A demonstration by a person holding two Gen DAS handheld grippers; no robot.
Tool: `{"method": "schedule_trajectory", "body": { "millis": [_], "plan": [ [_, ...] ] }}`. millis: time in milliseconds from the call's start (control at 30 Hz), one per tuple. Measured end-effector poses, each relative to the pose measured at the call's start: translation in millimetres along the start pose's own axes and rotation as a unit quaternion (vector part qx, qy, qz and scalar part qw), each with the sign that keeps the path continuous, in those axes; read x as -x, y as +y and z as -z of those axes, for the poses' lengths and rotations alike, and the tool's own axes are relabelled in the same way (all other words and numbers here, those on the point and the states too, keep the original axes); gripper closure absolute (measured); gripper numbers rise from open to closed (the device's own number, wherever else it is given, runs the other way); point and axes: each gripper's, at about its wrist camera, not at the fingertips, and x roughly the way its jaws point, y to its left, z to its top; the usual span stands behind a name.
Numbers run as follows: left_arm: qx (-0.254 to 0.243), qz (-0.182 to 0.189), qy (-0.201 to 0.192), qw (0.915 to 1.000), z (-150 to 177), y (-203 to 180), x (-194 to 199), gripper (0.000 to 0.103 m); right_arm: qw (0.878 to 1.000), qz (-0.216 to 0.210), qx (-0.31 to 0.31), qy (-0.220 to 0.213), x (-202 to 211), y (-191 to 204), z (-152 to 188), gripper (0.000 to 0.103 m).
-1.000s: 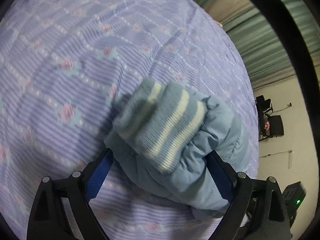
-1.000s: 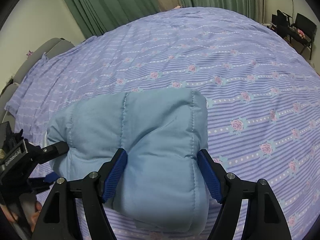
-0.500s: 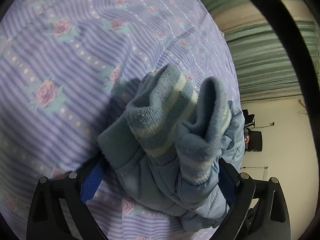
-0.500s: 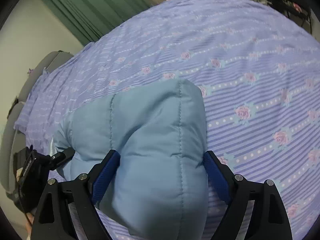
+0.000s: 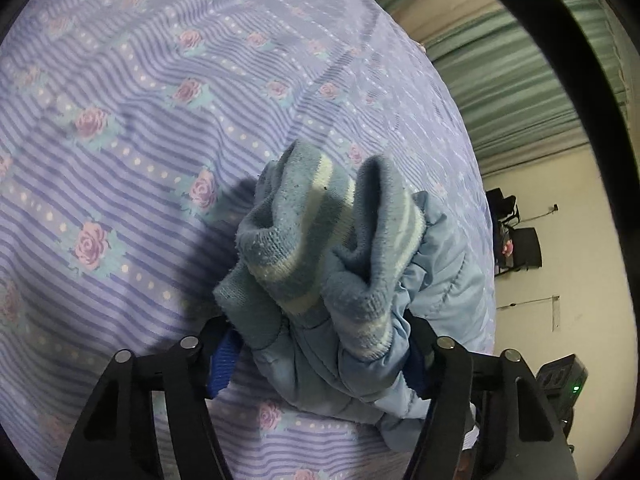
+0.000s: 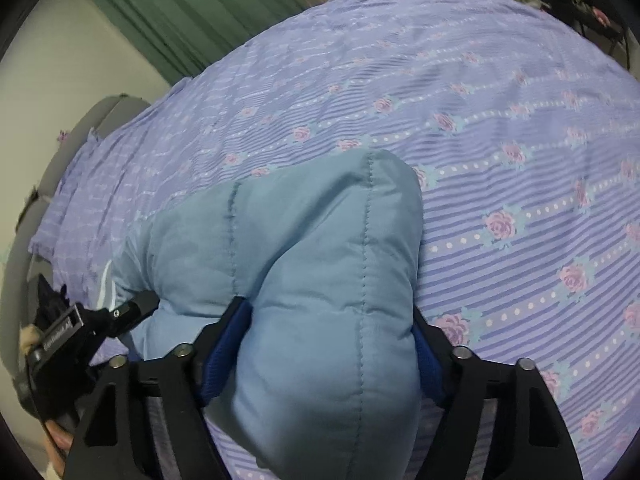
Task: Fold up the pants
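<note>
The pants (image 6: 320,264) are light blue and quilted, with striped knit cuffs (image 5: 320,248). In the left wrist view my left gripper (image 5: 320,348) is shut on the bunched cuff end, which stands up between its blue pads (image 5: 224,360). In the right wrist view my right gripper (image 6: 328,344) is shut on the padded folded end of the pants, which bulges between its fingers (image 6: 224,336). The left gripper also shows in the right wrist view (image 6: 80,328) at the far left, at the other end of the pants.
The pants are over a bed with a purple striped rose-pattern sheet (image 6: 480,120). Green curtains (image 6: 192,12) hang behind it. A grey headboard (image 6: 100,116) is at the left. A black chair (image 5: 520,244) stands by the wall beyond the bed edge.
Both grippers have tightened on the pants and the cloth has bunched up. The knit cuffs have gone from lying flat to standing up in the left gripper.
</note>
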Motion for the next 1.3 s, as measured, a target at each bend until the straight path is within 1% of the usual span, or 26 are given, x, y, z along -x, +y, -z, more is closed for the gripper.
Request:
{"method": "schedule_trajectory", "body": {
  "millis": [67,200,267,367,467,600,700,867,900,1033,1167,1300],
  "plan": [
    [-0.019,-0.011,-0.004,0.9998,1,-8,3,0.042,1.000,0.015,0.024,-0.001,5,10,0,0.041],
    [-0.047,-0.022,-0.010,0.9986,5,-21,11,0.045,0.997,0.038,0.070,-0.010,19,27,1,0.049],
    [-0.063,-0.027,-0.014,0.9976,8,-28,18,0.045,0.996,0.040,0.080,-0.014,29,30,3,0.053],
    [-0.090,-0.036,-0.021,0.9951,14,-38,31,0.046,0.995,0.037,0.087,-0.026,48,35,5,0.055],
    [-0.097,-0.028,-0.027,0.9946,23,-47,52,0.047,0.995,0.034,0.085,-0.040,70,38,10,0.055],
    [-0.115,-0.013,-0.045,0.9922,43,-64,96,0.047,0.994,0.026,0.081,-0.065,119,46,22,0.055],
    [-0.127,-0.003,-0.059,0.9901,61,-81,137,0.047,0.993,0.023,0.080,-0.084,158,55,34,0.055],
    [-0.160,-0.003,-0.080,0.9838,89,-112,207,0.047,0.990,0.025,0.079,-0.111,233,80,58,0.055],
    [-0.164,-0.002,-0.083,0.9830,95,-116,222,0.047,0.990,0.025,0.083,-0.115,251,88,65,0.055],
    [-0.171,-0.001,-0.099,0.9804,115,-129,279,0.047,0.987,0.019,0.098,-0.126,300,109,80,0.055],
    [-0.181,-0.008,-0.130,0.9748,134,-139,323,0.047,0.982,0.001,0.124,-0.143,341,129,92,0.055],
    [-0.187,-0.021,-0.170,0.9673,153,-149,367,0.047,0.976,-0.032,0.148,-0.158,369,140,99,0.055]
  ]
}}
